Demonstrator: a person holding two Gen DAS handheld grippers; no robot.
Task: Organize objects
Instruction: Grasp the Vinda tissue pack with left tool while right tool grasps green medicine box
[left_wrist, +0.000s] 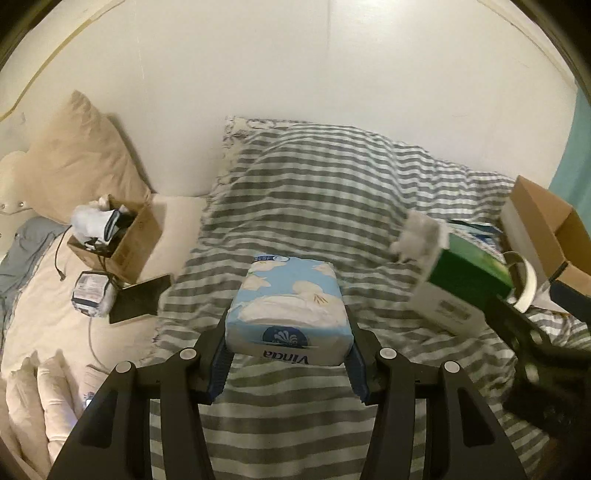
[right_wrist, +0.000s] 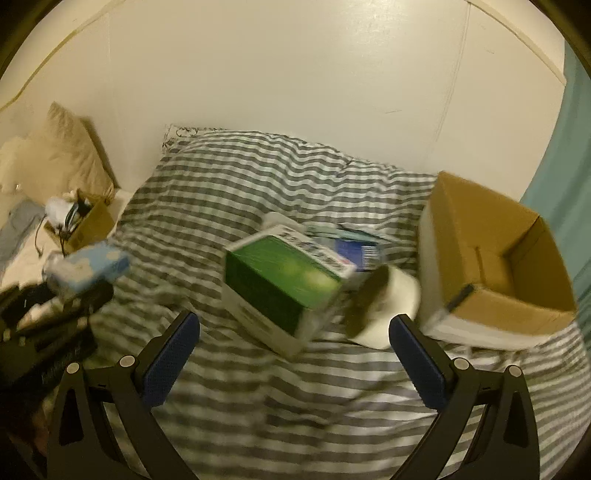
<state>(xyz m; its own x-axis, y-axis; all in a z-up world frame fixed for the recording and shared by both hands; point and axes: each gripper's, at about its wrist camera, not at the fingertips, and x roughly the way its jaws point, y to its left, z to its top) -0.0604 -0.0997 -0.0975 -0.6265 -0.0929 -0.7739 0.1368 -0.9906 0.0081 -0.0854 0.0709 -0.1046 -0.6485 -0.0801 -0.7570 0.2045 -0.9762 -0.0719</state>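
Left wrist: left gripper (left_wrist: 288, 354) clamps the tissue pack (left_wrist: 288, 306), not yet stowed; right wrist: right gripper (right_wrist: 295, 354) spread, green box (right_wrist: 284, 288) ahead between its fingers, empty carton (right_wrist: 495, 258) front-right, sorting barely begun.

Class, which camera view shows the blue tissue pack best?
The left wrist view: the blue tissue pack sits centred and sharp, clamped in the left claw, printed label readable. The right wrist view shows it only small and blurred at the left edge.
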